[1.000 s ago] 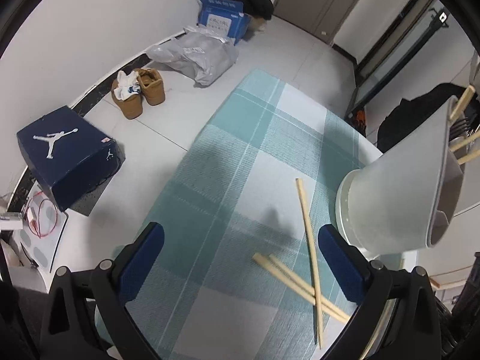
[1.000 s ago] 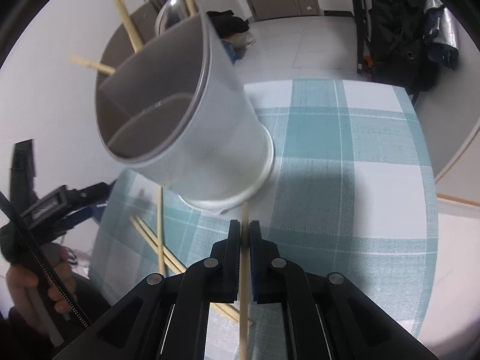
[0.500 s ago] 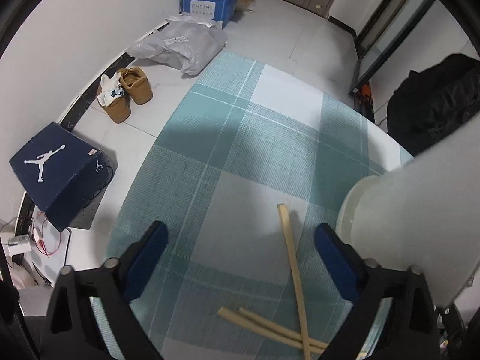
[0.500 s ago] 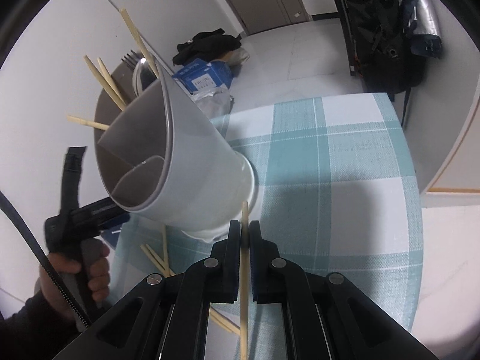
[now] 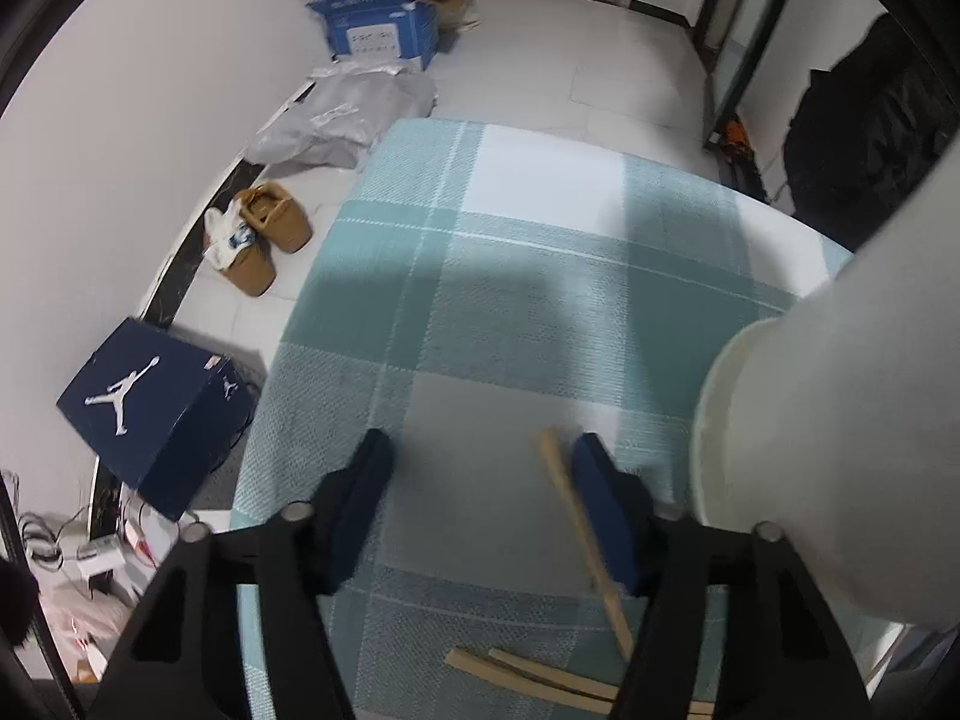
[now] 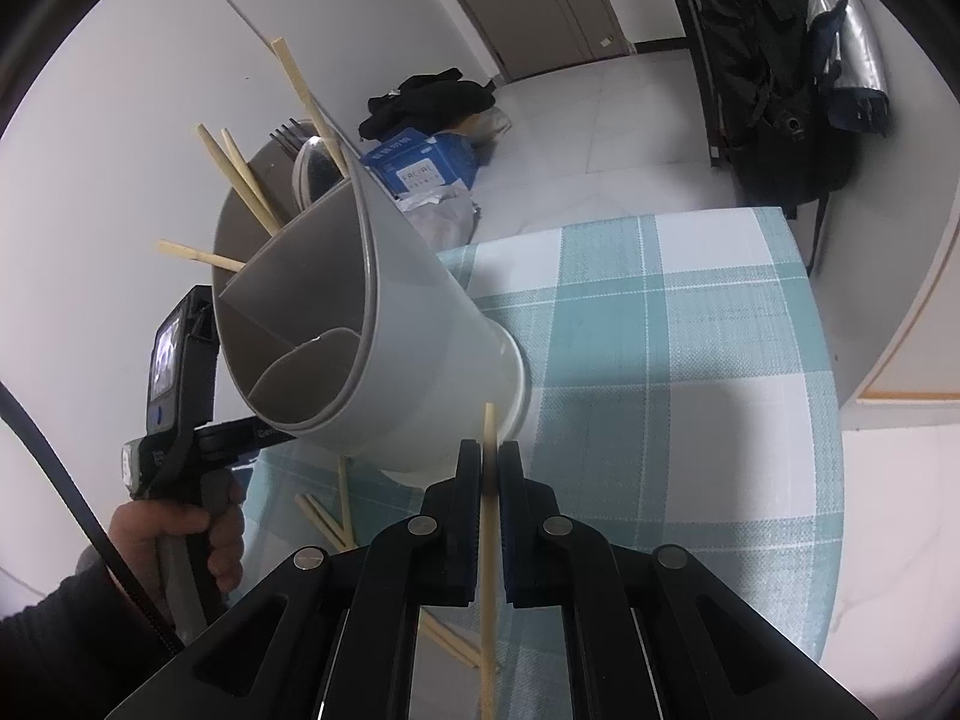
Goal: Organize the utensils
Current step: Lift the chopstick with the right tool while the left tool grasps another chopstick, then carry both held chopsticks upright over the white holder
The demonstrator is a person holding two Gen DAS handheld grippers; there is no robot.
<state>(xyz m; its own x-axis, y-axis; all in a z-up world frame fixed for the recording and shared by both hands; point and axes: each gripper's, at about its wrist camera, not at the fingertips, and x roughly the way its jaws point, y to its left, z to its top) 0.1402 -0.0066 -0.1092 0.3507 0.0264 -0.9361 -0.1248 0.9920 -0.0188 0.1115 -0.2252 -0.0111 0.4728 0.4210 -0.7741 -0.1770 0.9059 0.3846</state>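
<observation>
My right gripper (image 6: 490, 468) is clenched on a single chopstick (image 6: 487, 570), which stands upright between the pads just in front of the base of the grey utensil holder (image 6: 420, 354). That holder sits on the teal checked tablecloth (image 6: 690, 360) with chopsticks, a fork and a spoon in it. My left gripper (image 5: 480, 468) has just been closing and stands half open over the cloth; a loose chopstick (image 5: 576, 516) lies against its right pad, unpinched, with two more chopsticks (image 5: 528, 675) lying below
</observation>
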